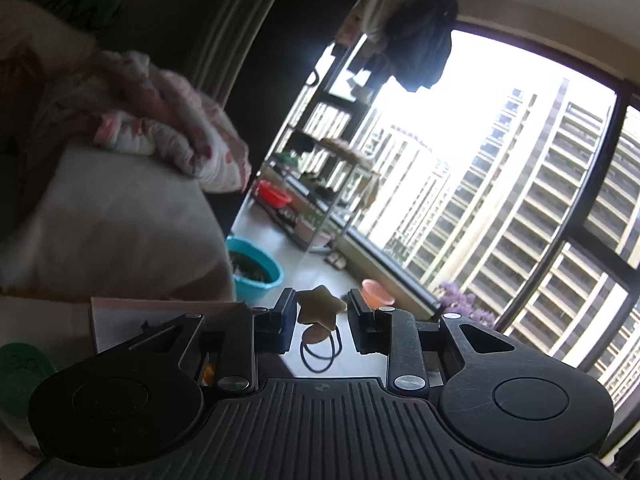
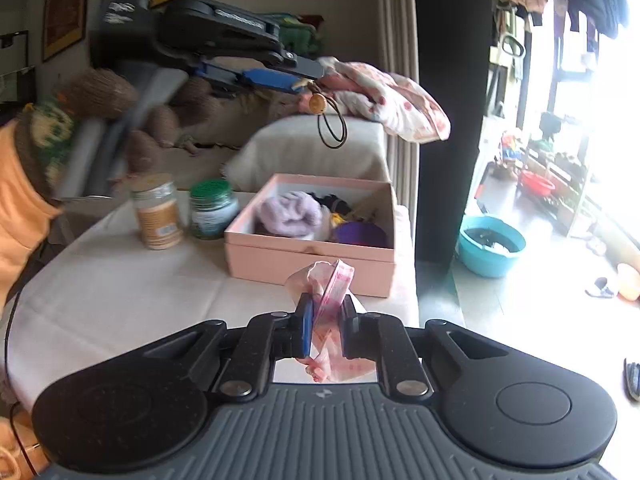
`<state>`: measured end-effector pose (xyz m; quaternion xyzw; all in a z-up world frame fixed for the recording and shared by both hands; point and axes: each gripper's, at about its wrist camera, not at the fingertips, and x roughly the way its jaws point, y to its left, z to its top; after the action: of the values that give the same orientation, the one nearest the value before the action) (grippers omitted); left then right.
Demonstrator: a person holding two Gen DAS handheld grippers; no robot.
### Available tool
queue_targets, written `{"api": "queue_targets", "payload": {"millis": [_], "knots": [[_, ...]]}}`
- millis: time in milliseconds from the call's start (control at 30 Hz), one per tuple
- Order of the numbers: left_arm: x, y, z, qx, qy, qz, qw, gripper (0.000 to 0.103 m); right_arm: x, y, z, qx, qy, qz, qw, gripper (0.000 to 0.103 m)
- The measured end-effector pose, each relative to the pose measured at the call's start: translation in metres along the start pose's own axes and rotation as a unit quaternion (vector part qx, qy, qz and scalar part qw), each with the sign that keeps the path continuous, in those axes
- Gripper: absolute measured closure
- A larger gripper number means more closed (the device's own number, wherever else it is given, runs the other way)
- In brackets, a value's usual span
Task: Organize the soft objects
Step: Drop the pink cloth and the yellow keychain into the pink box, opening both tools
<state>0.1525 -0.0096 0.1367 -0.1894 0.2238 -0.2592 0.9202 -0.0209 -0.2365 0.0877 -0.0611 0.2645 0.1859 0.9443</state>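
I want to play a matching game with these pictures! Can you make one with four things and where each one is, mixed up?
Things:
1. star hair tie
2. pink scrunchie
3. lilac fluffy cloth
4. green-lid jar

Places:
A. inside the pink box
B. standing on the table, beside the box
C. between the fingers of the left gripper, black loops dangling
D. clamped in the right gripper

Pairs: 1-C, 2-D, 3-A, 4-B
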Motion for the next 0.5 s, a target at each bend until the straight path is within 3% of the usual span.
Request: {"api": "queue_targets", "payload": {"millis": [67,167,333,400,500], "knots": [[0.025,0.015,-0.012,0.014,0.041,0.046,0.9980,0.073,0.009,-0.010,0.004,0.009,0.006,-0.013,1.000,0.090],[0.040,0.037,-0.032,0.032,0.070,0.087,0.9932,0.073,0.025,-0.028,0.017,0.035,0.015,-0.009,0.999,0.090],[0.048,0.048,-0.046,0.079,0.117,0.171,0.9752,0.076,0.064,-0.036,0.070,0.050,0.011,0.028,0.998,0.090],[0.049,0.050,-0.051,0.091,0.136,0.190,0.9682,0.078,0.094,-0.032,0.100,0.051,0.020,0.043,0.998,0.090],[0.044,0.054,-0.052,0.084,0.141,0.193,0.9673,0.078,0.158,-0.024,0.136,0.060,0.078,0.063,0.993,0.090]]}}
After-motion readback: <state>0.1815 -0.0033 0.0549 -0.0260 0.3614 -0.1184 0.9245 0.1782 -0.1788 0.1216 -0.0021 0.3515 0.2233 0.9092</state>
